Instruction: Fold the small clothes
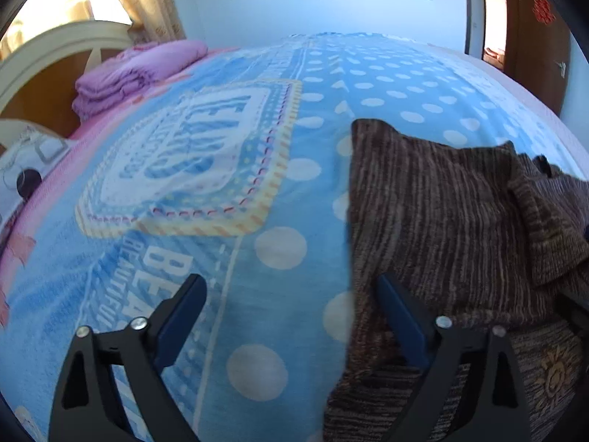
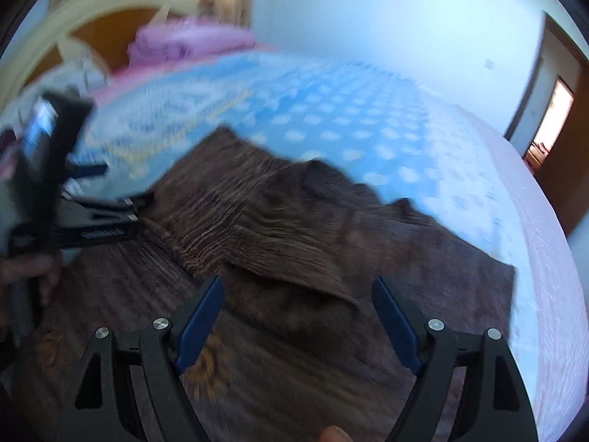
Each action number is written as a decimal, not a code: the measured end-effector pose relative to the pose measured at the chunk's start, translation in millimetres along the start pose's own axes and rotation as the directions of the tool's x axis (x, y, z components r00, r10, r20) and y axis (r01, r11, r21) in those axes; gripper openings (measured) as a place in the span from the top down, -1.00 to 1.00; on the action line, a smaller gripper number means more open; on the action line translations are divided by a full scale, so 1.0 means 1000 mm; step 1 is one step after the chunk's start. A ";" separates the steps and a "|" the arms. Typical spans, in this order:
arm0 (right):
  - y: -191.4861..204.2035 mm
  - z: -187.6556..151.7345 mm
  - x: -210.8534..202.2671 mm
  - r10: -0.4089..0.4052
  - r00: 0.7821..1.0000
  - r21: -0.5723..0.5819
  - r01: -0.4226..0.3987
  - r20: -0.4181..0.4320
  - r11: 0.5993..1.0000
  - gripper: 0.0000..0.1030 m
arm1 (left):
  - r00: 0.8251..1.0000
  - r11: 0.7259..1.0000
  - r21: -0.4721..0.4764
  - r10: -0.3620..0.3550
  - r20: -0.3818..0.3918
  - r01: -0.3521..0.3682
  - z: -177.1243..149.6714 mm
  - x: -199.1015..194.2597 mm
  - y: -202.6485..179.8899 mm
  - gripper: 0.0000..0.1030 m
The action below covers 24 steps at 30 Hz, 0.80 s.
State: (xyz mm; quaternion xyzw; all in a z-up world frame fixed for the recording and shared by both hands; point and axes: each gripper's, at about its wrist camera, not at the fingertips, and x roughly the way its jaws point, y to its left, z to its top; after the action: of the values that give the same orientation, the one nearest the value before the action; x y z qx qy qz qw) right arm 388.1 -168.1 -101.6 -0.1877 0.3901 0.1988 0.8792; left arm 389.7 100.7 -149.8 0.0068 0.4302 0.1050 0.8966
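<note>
Left gripper (image 1: 291,287) spread wide, empty, at brown knit garment's (image 1: 434,221) left edge on blue blanket (image 1: 221,258). Right gripper (image 2: 298,291) gaping above it. Risk: loose folded flap (image 2: 265,213) slips open if snagged.

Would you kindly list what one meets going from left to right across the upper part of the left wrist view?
Cream headboard → folded purple bedding → blue polka-dot blanket → doorway → brown wooden door.
</note>
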 end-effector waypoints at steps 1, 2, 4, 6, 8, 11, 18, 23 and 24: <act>0.000 0.003 0.011 -0.042 0.999 -0.013 0.042 -0.015 0.999 -0.60 | 1.000 1.000 -0.012 -0.011 -0.004 0.011 0.000 0.001 0.003 -0.92; -0.006 0.006 0.018 -0.080 0.996 -0.004 0.080 -0.029 0.997 -0.60 | 1.000 1.000 -0.023 -0.021 -0.007 0.021 0.000 0.002 0.004 -0.93; -0.038 0.010 0.013 -0.138 0.990 0.110 0.138 -0.004 0.984 -0.59 | 0.999 0.999 -0.040 -0.034 -0.009 0.033 0.000 0.005 0.007 -0.94; -0.084 0.010 -0.001 -0.205 0.979 0.282 0.189 0.025 0.941 -0.59 | 0.999 0.998 -0.048 -0.042 -0.007 0.042 0.000 0.005 0.008 -0.94; -0.128 0.005 -0.010 -0.290 0.957 0.399 0.270 -0.010 0.876 -0.61 | 0.999 0.998 -0.053 -0.044 -0.002 0.044 -0.001 0.005 0.008 -0.94; -0.158 -0.008 -0.018 -0.255 0.967 0.462 0.238 -0.026 0.855 -0.61 | 0.999 0.997 -0.059 -0.047 0.002 0.047 -0.001 0.004 0.009 -0.94; -0.081 0.000 -0.020 0.017 0.996 0.259 -0.040 0.091 0.965 -0.60 | 0.999 0.998 -0.051 -0.033 0.003 0.033 -0.001 0.003 0.008 -0.96; -0.057 0.018 0.010 0.042 0.999 0.216 -0.044 0.014 0.975 0.18 | 0.999 0.998 -0.054 -0.035 0.000 0.035 -0.001 0.004 0.009 -0.97; -0.065 0.019 0.017 0.025 1.000 0.236 -0.023 -0.006 0.971 0.83 | 0.999 0.998 -0.055 -0.036 -0.001 0.036 -0.001 0.004 0.010 -0.98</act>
State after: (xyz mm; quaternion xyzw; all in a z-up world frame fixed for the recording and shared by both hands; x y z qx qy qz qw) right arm 441.9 -210.5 -91.3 -0.0780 0.4171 0.1607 0.8911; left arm 389.8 110.7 -152.7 -0.0260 0.4281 0.1005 0.8978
